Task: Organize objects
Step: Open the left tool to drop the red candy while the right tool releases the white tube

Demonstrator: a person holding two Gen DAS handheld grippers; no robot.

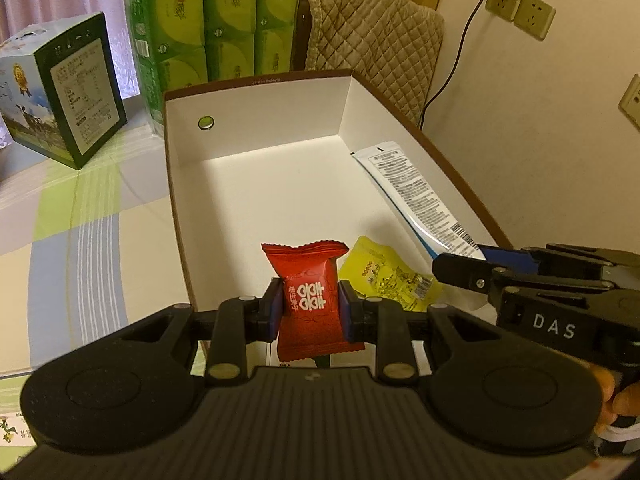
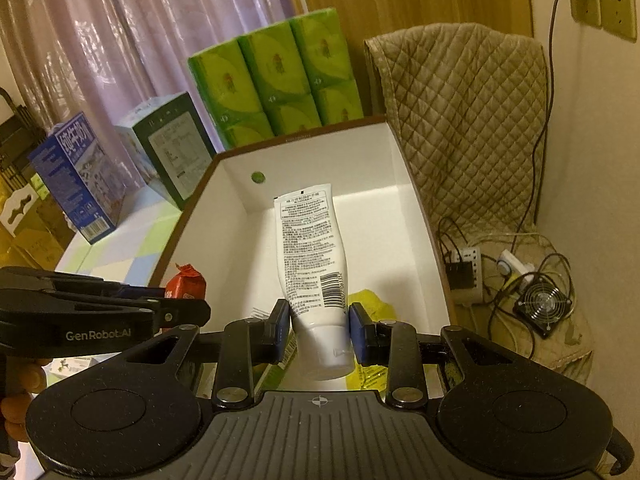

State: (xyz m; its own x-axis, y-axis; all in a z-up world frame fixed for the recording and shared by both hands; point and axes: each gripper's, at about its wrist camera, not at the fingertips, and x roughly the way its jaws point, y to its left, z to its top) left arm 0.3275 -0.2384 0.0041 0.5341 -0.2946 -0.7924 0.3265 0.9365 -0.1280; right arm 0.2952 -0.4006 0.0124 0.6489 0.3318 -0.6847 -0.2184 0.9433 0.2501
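Two grippers work over the white box: the left gripper pinches a red candy packet above its near end, and the right gripper clamps a white tube by its cap end. Beyond the fingers, a yellow packet lies on the box floor, with green tissue packs behind the box.

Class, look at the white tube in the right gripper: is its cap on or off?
On. The white tube ends in a closed white cap between the right gripper's pads, over the white box.
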